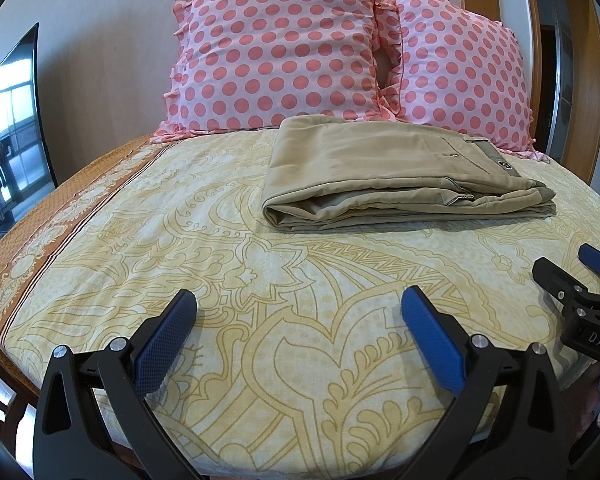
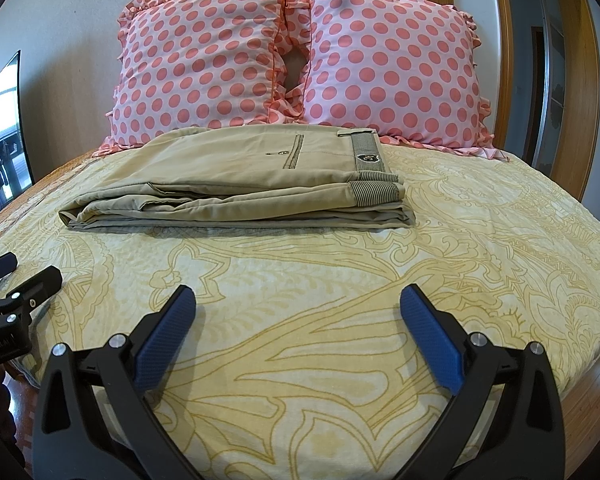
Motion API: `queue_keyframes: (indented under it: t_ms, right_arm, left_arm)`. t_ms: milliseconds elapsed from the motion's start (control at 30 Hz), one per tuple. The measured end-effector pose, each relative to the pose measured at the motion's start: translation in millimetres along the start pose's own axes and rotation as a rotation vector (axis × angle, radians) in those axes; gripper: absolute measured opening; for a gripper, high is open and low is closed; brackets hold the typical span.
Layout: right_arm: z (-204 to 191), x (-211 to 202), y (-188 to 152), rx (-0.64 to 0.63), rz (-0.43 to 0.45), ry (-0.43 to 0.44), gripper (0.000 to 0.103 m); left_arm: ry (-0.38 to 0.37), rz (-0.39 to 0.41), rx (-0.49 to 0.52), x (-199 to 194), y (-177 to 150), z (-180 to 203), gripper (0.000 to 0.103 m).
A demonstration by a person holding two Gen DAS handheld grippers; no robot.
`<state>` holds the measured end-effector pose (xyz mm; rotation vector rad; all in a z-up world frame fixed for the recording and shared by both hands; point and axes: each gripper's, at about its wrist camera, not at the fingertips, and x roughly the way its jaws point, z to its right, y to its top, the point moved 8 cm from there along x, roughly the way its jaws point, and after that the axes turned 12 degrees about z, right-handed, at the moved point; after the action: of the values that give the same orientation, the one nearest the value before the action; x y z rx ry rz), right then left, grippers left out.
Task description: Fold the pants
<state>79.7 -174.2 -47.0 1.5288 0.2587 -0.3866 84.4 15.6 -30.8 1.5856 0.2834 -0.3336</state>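
Khaki pants [image 1: 400, 172] lie folded in a compact stack on the bed [image 1: 260, 300], just in front of two polka-dot pillows [image 1: 284, 52]. Both the left gripper [image 1: 298, 312] and right gripper [image 2: 298, 312] hang over the near bedspread, well apart from the pants, jaws released and holding nothing. The folding looks essentially done. If any tidying remains, it calls for squaring the waistband [image 2: 374, 160] corner and the loose lower layers at the near edge, pinching only the top layers so the stack does not slide.
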Motion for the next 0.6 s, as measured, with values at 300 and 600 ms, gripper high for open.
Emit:
queue_keyframes:
  t_ms: [300, 600]
  right_arm:
    - [-0.4, 0.0, -0.1, 0.000, 0.001, 0.000, 0.101]
    - [-1.0, 0.4, -0.4, 0.001, 0.001, -0.002, 0.101]
  left_arm:
    - [0.000, 0.001, 0.000, -0.7, 0.9, 0.6, 0.102]
    - [0.002, 0.002, 0.000, -0.5, 0.9, 1.1, 0.102]
